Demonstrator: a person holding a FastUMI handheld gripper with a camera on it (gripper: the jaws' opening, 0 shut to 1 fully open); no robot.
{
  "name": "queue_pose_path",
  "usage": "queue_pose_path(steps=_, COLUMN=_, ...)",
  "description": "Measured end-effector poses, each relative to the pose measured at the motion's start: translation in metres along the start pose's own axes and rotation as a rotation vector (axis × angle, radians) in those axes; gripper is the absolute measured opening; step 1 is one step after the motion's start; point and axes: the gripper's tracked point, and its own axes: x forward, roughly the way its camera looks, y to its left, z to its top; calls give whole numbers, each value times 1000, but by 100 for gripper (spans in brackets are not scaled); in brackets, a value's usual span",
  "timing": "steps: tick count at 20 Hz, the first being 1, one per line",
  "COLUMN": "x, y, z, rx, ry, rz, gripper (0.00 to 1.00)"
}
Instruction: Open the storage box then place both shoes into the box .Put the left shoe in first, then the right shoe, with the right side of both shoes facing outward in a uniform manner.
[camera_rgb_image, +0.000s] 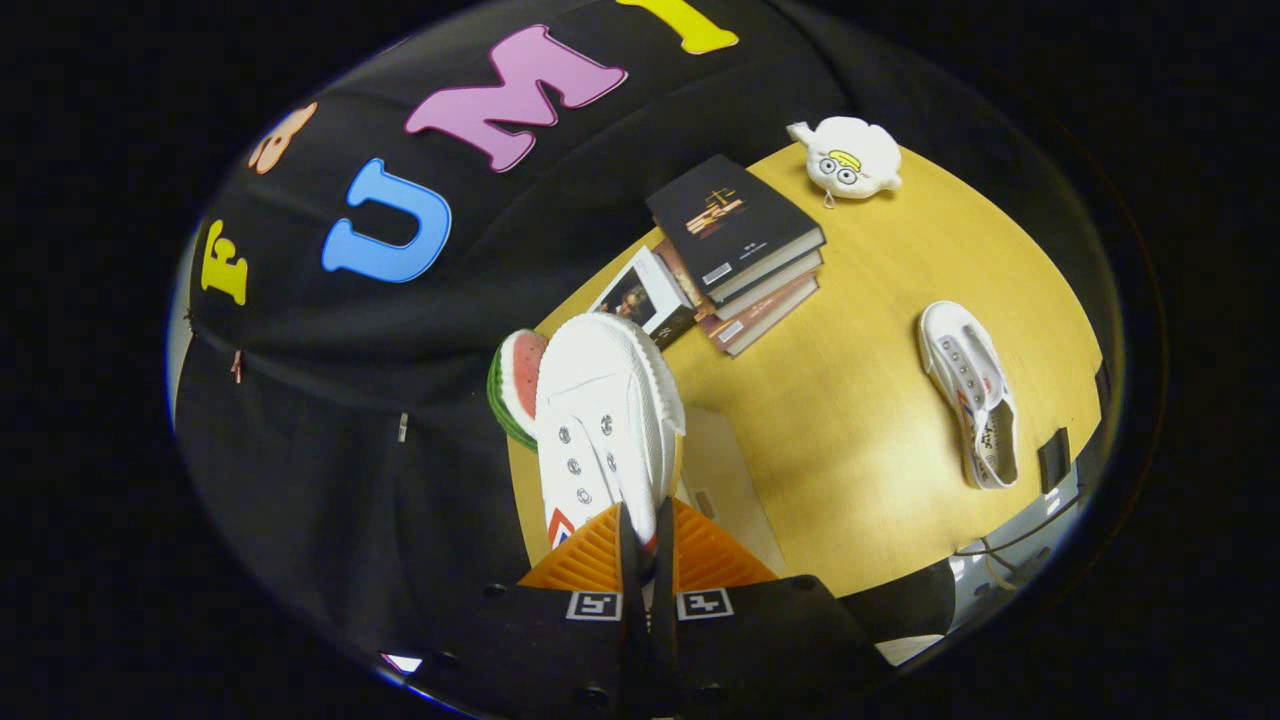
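One shoe (600, 420) pinched in tool (645, 545).

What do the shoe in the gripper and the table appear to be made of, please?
The gripper is shut on the white shoe: likely matte canvas with metal eyelets and a ribbed rubber edge. The table looks like smooth yellowish wood or laminate with a faint sheen.

Beyond my reach, a yellow wooden table (870, 400) catches a soft glare, with the booth's black cloth wall (330, 420) hanging behind it
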Motion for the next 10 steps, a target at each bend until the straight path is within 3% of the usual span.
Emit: queue_pose_path(steps=10, x=84, y=40, z=-77, rx=-170, ry=116, rz=-22, gripper=5)
